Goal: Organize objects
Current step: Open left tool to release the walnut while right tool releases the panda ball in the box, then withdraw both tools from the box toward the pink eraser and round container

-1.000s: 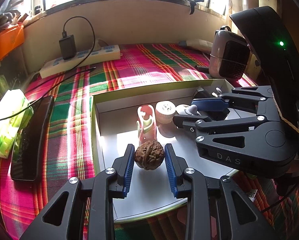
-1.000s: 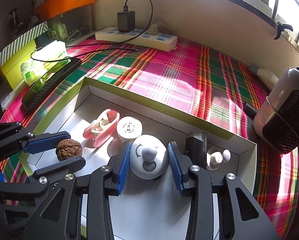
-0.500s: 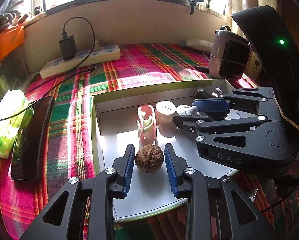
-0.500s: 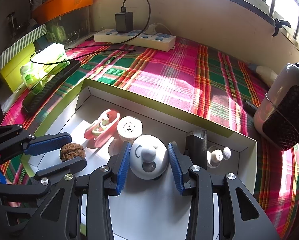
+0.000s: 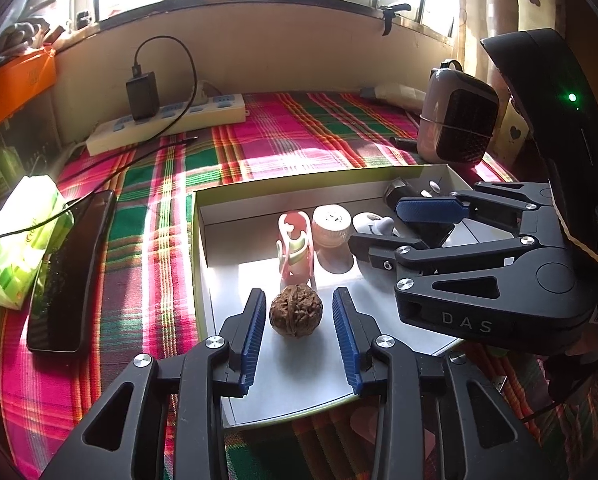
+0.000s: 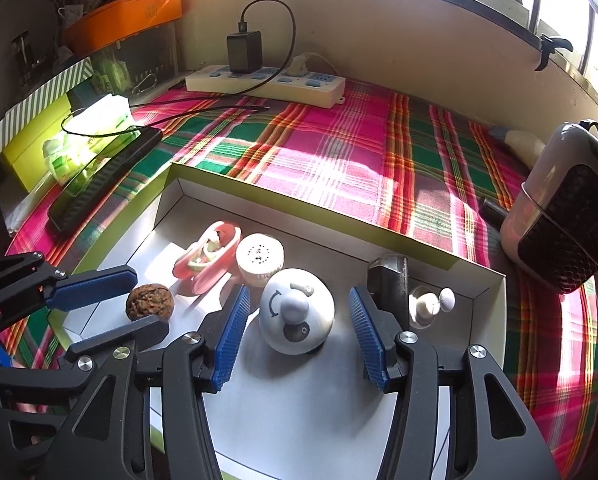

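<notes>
A brown walnut (image 5: 296, 310) rests on the floor of the shallow white box (image 5: 259, 188), between the spread blue pads of my left gripper (image 5: 299, 304), with a gap on each side. It also shows in the right wrist view (image 6: 149, 302). My right gripper (image 6: 297, 312) is open around a white round toy with a knob (image 6: 297, 316), not touching it. In the box a pink clip-like item (image 6: 209, 254) and a small round white container (image 6: 259, 258) lie behind these. A dark block (image 6: 389, 278) and a small white knobbed piece (image 6: 429, 304) sit at the box's right end.
The box (image 6: 299, 196) lies on a plaid cloth (image 6: 359, 152). A white power strip with a black charger (image 6: 265, 82) is at the back. A black phone (image 5: 73, 268) and a green-white packet (image 5: 15, 240) lie left. A small heater (image 6: 563, 216) stands right.
My left gripper opened and let go of the walnut, which now sits lower on the box floor. My right gripper opened wider around the white toy.
</notes>
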Motion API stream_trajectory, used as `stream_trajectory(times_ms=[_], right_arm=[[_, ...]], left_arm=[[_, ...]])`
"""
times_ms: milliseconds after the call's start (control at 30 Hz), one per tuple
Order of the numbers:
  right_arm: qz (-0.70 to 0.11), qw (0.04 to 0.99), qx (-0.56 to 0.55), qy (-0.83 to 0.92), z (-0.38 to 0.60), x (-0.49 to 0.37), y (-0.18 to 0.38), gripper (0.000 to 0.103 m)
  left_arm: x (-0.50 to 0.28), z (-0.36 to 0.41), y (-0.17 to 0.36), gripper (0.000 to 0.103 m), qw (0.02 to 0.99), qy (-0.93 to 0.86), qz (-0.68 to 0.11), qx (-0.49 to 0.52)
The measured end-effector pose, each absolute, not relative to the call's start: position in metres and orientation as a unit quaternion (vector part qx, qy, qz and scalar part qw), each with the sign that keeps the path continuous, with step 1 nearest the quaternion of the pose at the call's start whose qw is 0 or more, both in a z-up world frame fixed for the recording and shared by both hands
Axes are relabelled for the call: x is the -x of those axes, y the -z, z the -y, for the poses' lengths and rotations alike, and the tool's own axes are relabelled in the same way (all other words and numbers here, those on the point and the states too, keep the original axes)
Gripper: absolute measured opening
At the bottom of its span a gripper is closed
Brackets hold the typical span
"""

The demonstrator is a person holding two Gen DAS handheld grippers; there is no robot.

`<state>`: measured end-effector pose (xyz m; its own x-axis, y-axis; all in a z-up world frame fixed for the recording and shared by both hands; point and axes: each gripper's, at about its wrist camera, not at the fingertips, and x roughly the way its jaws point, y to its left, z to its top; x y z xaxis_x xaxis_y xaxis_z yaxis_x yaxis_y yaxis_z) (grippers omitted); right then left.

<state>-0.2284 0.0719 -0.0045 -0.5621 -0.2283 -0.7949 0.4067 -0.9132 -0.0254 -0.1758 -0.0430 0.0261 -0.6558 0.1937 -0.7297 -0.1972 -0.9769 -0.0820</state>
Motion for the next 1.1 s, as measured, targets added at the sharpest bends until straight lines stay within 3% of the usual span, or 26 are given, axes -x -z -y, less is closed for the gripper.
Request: stream_trajectory(times_ms=[1100], right_arm=[[-0.044, 0.165, -0.387, 0.906, -0.111, 0.155, -0.023, 0.053]], left_arm=[[0.107, 0.045, -0.047, 0.034, 0.099, -0.923, 0.025, 0.372]])
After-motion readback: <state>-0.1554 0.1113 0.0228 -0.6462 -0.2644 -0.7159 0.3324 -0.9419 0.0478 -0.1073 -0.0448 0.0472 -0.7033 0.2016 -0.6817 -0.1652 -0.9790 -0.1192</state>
